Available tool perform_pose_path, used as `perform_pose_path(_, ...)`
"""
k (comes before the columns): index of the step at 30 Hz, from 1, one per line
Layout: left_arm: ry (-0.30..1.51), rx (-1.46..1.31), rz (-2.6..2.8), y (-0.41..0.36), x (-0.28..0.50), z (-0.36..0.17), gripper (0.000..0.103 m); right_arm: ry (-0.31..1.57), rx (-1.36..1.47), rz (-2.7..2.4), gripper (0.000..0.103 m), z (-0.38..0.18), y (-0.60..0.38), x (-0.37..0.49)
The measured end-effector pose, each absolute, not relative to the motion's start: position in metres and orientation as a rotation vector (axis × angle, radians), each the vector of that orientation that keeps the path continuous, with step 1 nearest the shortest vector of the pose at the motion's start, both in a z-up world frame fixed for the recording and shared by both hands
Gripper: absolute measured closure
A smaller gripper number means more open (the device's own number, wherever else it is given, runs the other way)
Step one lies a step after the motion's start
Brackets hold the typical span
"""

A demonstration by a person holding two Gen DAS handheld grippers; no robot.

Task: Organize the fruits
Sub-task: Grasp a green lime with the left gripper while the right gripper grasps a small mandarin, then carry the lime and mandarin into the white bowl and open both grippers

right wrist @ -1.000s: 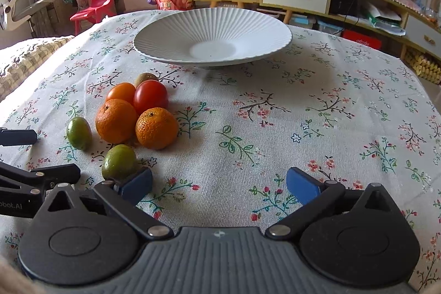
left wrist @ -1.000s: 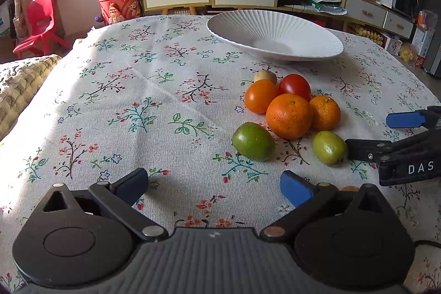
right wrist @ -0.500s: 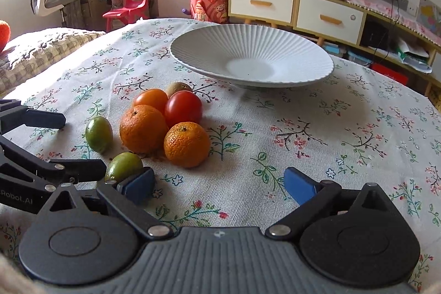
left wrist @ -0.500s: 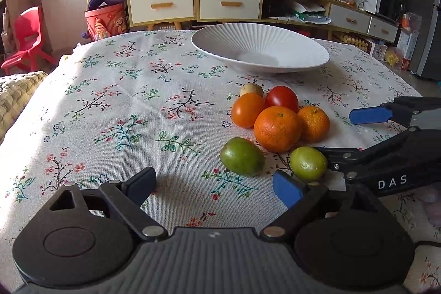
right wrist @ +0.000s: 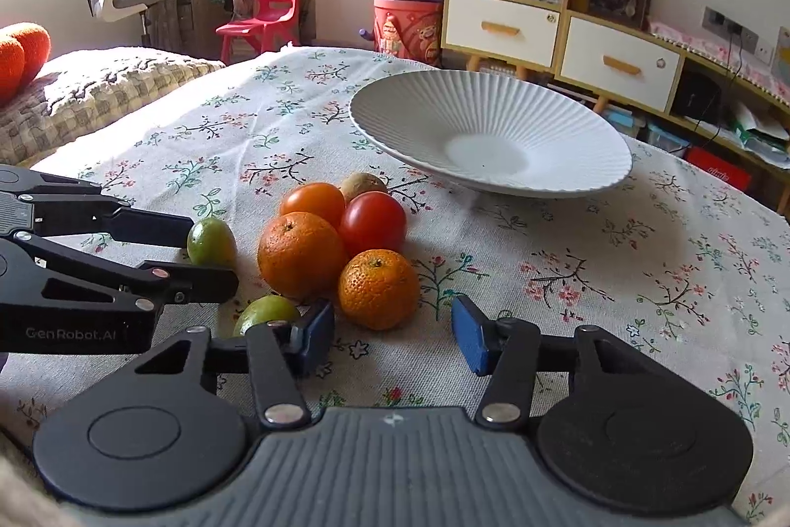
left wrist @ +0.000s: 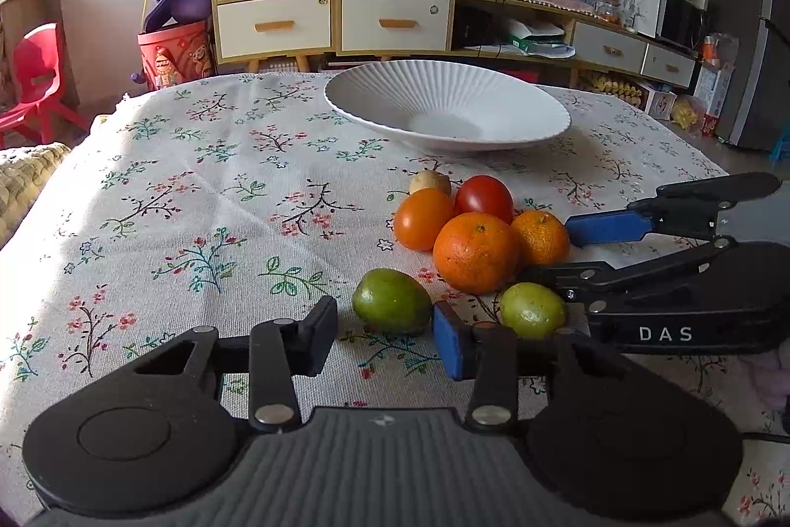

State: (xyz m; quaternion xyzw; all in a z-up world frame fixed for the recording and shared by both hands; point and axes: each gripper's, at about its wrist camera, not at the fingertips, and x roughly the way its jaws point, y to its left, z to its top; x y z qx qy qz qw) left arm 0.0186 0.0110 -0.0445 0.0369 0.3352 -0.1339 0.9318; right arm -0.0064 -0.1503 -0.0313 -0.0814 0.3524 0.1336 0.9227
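A cluster of fruit lies on the floral tablecloth: a large orange (left wrist: 475, 251), a small orange (left wrist: 540, 236), a red tomato (left wrist: 484, 197), an orange tomato (left wrist: 422, 218), a brown kiwi (left wrist: 430, 182) and two green fruits (left wrist: 391, 301) (left wrist: 532, 309). The empty white ribbed bowl (left wrist: 447, 111) stands behind them. My left gripper (left wrist: 387, 337) is open, low at the table, its fingers on either side of the left green fruit. My right gripper (right wrist: 392, 337) is open, just in front of the small orange (right wrist: 377, 287).
The table's left edge meets a woven cushion (right wrist: 98, 92). Cabinets (left wrist: 335, 18), a red chair (right wrist: 266, 6) and a toy bucket (left wrist: 175, 53) stand beyond the table's far edge. The right gripper shows in the left wrist view (left wrist: 572, 248).
Both grippers have dropped lower and moved in toward the fruit. The left gripper now straddles the left green fruit; the right gripper's fingers have come up to the small orange.
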Motion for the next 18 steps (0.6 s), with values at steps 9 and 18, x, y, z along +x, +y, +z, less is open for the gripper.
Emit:
perform_pose_path(9, 0.693, 0.051, -0.278, 0.014, 0.019, -0.043, 0.084, 0.73, -0.129, 0.282, 0.07, -0.028, -0.146, -0.002)
perform_pose_path(18, 0.717, 0.024, -0.26, 0.017, 0.022, -0.034, 0.084, 0.737, -0.095, 0.271, 0.071, -0.021, -0.151, -0.002)
